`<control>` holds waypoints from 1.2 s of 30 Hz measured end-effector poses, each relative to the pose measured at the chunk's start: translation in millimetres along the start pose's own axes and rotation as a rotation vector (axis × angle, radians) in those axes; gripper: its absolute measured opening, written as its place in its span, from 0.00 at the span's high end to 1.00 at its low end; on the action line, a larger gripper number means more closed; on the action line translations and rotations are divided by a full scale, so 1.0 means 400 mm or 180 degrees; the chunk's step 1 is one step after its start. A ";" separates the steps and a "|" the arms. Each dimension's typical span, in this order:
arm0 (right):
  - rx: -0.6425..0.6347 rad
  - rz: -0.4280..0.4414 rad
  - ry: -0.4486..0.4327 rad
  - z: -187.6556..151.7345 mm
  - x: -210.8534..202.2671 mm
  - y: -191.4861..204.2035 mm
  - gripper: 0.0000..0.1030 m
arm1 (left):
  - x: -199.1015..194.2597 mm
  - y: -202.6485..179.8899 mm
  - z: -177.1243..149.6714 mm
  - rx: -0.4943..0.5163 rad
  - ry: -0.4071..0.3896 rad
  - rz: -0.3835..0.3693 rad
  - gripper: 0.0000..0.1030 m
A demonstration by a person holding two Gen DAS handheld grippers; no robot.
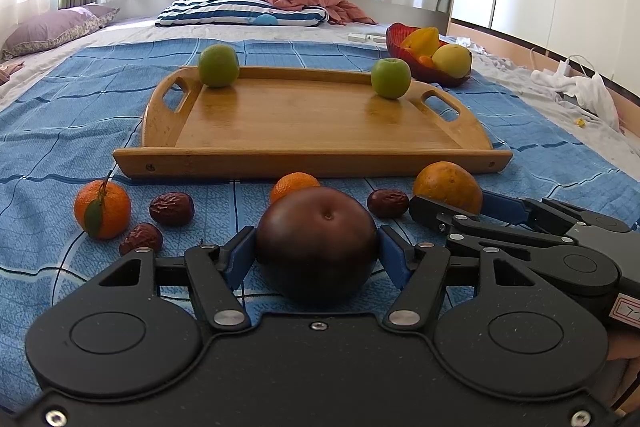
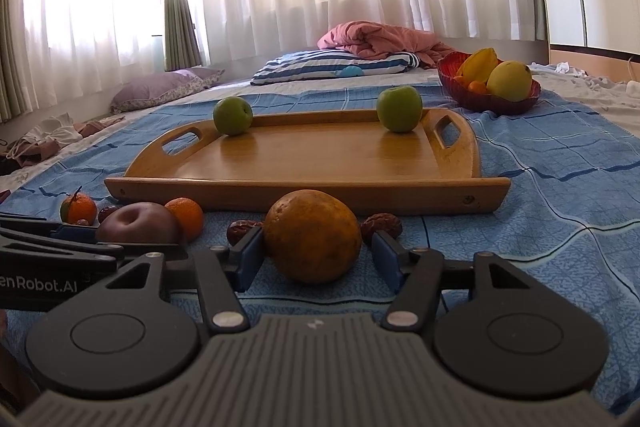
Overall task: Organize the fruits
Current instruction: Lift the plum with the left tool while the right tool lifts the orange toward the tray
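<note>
Wooden tray [image 1: 304,163] beyond dates [image 1: 172,209], tangerines [image 1: 103,209].

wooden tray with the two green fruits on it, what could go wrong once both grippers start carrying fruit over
1. The left gripper pinches the round dark purple fruit at its widest sides only; the smooth skin could slip.
2. The right gripper still shows a gap beside the brownish-orange round fruit, so lifting now might drop it.
3. The wooden tray sits on a soft blue checked blanket; a bump could set the two green round fruits rolling.
</note>
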State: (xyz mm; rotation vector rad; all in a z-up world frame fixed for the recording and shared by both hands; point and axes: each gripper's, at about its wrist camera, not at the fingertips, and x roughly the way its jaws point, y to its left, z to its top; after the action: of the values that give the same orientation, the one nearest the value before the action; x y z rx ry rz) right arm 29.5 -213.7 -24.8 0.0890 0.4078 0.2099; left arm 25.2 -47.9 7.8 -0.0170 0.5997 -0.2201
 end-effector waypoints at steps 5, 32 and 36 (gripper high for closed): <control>-0.0019 0.0041 0.0001 0.000 -0.001 0.003 0.44 | 0.000 -0.002 0.004 0.0005 0.0020 0.0019 0.40; -0.0036 -0.0181 -0.0376 0.059 -0.055 0.001 0.47 | -0.058 0.074 0.108 -0.0135 -0.0229 0.0228 0.41; -0.0053 -0.0278 -0.0412 0.084 -0.048 -0.008 0.47 | -0.047 0.103 0.141 -0.0156 -0.0262 0.0285 0.41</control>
State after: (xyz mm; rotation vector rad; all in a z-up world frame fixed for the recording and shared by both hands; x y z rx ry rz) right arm 26.6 -222.5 13.0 0.0677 0.2801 0.1206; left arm 50.1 -6.4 61.8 -0.0461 0.5227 -0.1171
